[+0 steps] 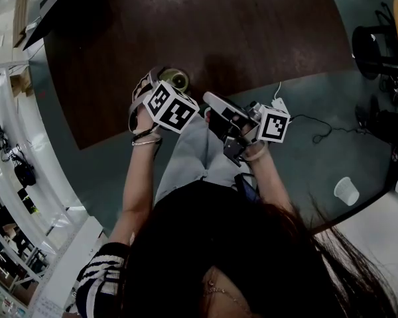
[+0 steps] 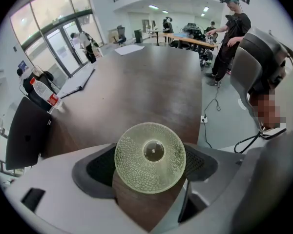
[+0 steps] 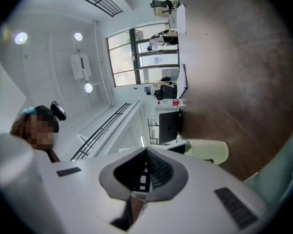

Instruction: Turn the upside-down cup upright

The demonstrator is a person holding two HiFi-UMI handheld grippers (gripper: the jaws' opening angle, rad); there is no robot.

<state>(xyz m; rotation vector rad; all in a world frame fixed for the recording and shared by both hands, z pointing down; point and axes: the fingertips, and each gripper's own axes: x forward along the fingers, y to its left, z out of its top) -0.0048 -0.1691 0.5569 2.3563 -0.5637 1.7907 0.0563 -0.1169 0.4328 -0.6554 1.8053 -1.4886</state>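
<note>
An upside-down pale green textured cup stands at the near edge of the dark brown table. In the left gripper view I look down on the cup, base up. My left gripper points steeply down over it, jaws wide, with a dark pad against each side and no gap showing. In the head view the left gripper is mostly hidden behind its marker cube. My right gripper hovers just off the table edge, shut and empty. The right gripper view shows the cup ahead of those shut jaws.
A dark laptop and a bottle sit at the table's far left. On the grey floor are a white paper cup, a plug with a cable and a black stool. A person stands beyond the table.
</note>
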